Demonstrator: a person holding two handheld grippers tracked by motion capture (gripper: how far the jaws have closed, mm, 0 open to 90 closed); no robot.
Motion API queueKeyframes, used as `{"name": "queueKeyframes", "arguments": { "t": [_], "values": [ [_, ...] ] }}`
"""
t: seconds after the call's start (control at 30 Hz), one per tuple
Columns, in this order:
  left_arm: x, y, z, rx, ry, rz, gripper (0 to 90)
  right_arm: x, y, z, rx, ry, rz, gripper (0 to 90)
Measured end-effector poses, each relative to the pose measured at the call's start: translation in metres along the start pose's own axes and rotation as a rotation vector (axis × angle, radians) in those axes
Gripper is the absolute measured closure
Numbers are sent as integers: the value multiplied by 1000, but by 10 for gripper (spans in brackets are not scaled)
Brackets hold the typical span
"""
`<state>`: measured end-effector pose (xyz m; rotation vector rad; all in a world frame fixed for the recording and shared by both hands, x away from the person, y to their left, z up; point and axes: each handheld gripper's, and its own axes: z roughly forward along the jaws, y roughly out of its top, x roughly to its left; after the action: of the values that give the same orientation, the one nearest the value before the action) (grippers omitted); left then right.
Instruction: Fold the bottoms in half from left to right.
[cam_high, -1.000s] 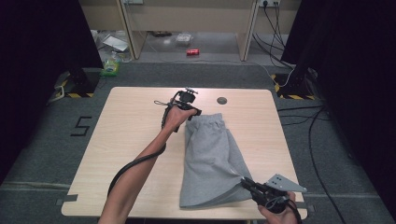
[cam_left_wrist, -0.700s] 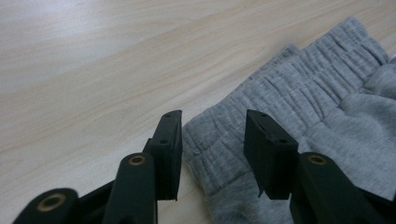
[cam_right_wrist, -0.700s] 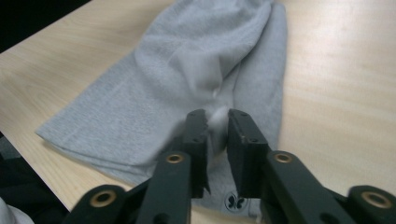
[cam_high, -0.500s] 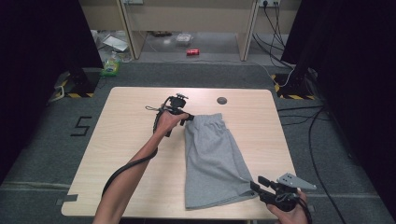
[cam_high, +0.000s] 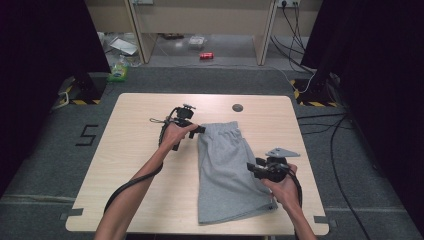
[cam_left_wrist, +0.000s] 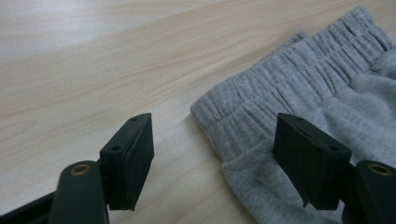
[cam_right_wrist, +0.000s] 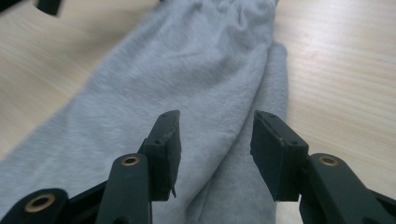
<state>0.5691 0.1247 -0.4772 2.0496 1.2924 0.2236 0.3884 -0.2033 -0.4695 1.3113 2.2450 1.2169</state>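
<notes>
Grey shorts (cam_high: 227, 172): laid flat on the counter (cam_high: 140, 165), folded lengthwise. Left gripper (cam_left_wrist: 212, 158): jaws spread, just opened further; waistband corner lies between and ahead of them, unpinched. Right gripper (cam_right_wrist: 215, 154): jaws spread over the shorts' folded edge, fabric seen beneath the gap, not pressed

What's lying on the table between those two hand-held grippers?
In the high view, folded grey fabric shorts lie between the left hand-held gripper at their waistband corner and the right hand-held gripper at their right edge.
</notes>
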Motion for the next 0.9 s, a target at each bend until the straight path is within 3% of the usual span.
{"name": "queueKeyframes", "arguments": {
  "t": [0.17,0.27,0.37,0.4,0.47,0.57,0.77,0.9],
  "values": [
    [-2,-4,0,-11,-6,12,273,-8,12,26,44,-15,0,536],
    [-5,-6,1,-11,-1,28,272,-15,17,41,67,-14,37,536],
    [-6,-7,3,-4,-2,25,273,-19,19,56,100,-15,41,548],
    [-6,-7,3,-4,-2,25,273,-21,19,60,110,-22,38,572],
    [-6,-7,6,2,-1,18,272,-23,18,66,123,16,70,678],
    [-6,-8,7,-4,-4,18,273,-25,21,66,110,34,65,848],
    [-6,-7,5,-12,-3,14,273,-33,32,45,59,-16,46,861],
    [-6,-7,10,-3,-4,5,262,-46,24,51,108,-58,57,859]
  ]
}}
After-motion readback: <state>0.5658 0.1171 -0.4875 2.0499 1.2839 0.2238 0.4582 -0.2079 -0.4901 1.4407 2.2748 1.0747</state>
